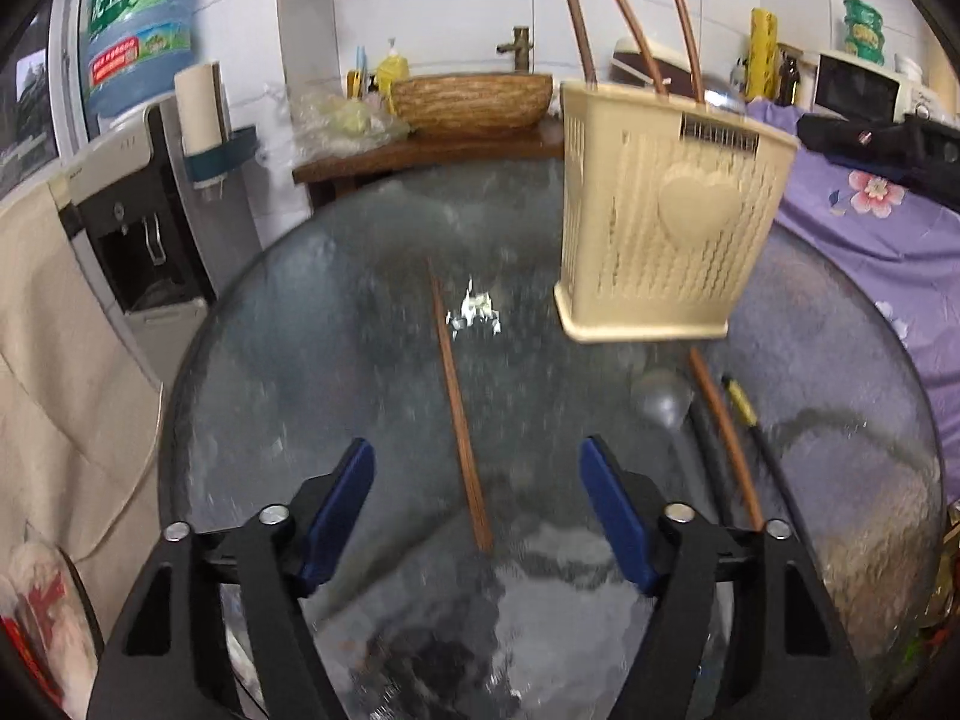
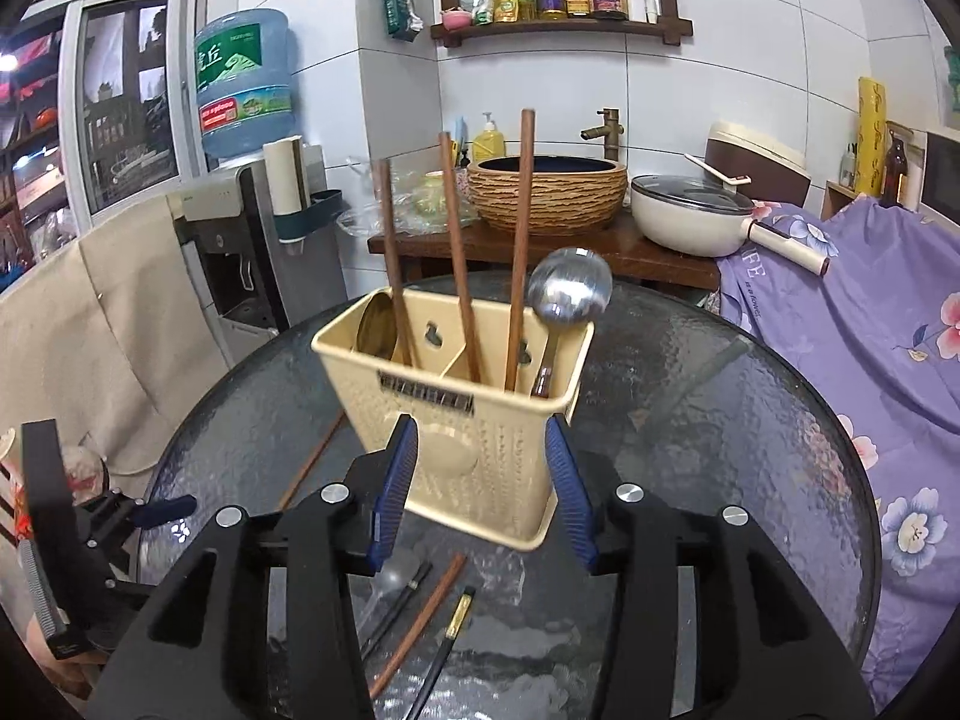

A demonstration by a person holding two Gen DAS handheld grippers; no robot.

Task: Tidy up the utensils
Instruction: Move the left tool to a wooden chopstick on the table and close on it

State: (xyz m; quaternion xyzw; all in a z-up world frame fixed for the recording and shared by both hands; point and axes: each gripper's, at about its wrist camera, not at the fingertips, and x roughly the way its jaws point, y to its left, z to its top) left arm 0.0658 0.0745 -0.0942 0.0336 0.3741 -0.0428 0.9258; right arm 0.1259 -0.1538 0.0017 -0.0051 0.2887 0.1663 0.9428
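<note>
Now your right gripper [image 2: 480,486] clamps the cream utensil holder [image 2: 474,414] above the glass worktop [image 1: 312,372] — your left gripper [image 1: 477,498], jaws wide, straddles a loose wooden chopstick [image 1: 459,408]; close on it next.

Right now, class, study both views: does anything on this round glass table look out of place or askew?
Yes. The cream plastic utensil holder tilts, apparently lifted off the glass table, right gripper closed on it. A lone brown wooden chopstick and mixed utensils lie loose on the glass.
</note>
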